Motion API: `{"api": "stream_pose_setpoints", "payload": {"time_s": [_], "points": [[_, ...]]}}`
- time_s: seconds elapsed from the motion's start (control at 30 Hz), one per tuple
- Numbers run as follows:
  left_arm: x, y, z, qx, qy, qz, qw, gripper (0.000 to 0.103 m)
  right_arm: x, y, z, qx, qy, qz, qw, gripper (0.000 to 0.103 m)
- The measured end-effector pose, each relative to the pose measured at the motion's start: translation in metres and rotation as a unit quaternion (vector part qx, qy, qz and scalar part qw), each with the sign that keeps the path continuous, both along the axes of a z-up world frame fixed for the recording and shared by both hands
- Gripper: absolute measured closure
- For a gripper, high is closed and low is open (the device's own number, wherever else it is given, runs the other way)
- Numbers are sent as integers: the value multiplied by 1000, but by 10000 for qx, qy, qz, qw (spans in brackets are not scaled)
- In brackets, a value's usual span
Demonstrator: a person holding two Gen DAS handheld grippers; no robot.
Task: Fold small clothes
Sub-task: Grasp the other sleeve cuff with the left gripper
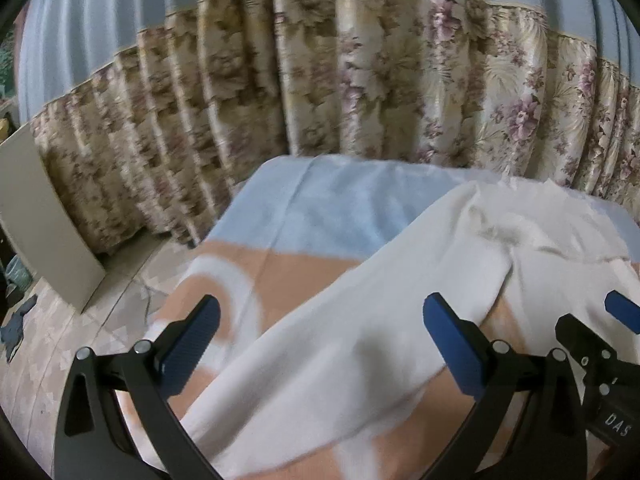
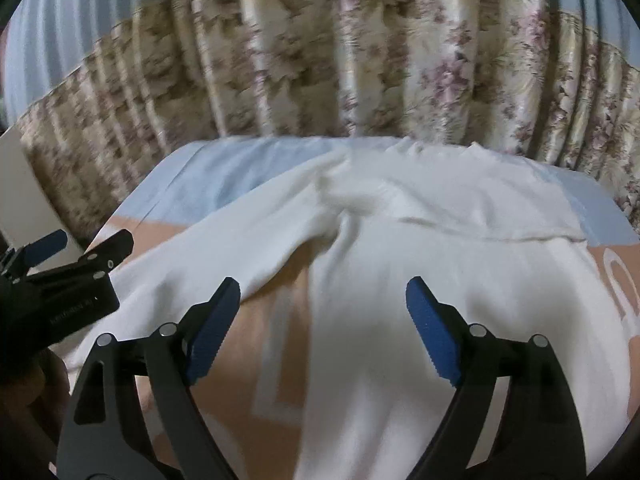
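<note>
A pair of small white trousers (image 1: 360, 320) lies spread on a peach, white and light-blue blanket (image 1: 304, 216), legs toward me and waist toward the curtain. My left gripper (image 1: 320, 340) is open and empty, hovering over the left leg. My right gripper (image 2: 324, 328) is open and empty over the crotch and right leg of the trousers (image 2: 440, 248). The blanket also shows in the right wrist view (image 2: 216, 176). The right gripper's tip shows at the right edge of the left wrist view (image 1: 616, 312); the left gripper shows at the left of the right wrist view (image 2: 48, 256).
A floral curtain (image 1: 360, 80) hangs close behind the far edge of the blanket. A pale board (image 1: 44, 216) leans at the left on a tiled floor (image 1: 60, 344). The blanket's left edge drops off to that floor.
</note>
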State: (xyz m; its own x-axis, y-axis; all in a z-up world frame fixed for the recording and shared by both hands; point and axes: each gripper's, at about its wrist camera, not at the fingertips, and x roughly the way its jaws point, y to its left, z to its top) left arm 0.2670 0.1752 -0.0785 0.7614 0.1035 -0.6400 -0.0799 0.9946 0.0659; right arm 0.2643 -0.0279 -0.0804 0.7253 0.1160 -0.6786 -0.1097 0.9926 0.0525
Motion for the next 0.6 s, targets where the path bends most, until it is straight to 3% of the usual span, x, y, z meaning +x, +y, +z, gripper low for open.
{"api": "stream_pose_setpoints", "payload": {"time_s": [0.37,0.6], "points": [[-114,70,-18,159,64,594,9981,2,-92,5,20,-68,-276,544,9981,13],[-138,101,-36,-51,234,851,9961,2,-120,-4,21,-71,-342,505,9981,12]]}}
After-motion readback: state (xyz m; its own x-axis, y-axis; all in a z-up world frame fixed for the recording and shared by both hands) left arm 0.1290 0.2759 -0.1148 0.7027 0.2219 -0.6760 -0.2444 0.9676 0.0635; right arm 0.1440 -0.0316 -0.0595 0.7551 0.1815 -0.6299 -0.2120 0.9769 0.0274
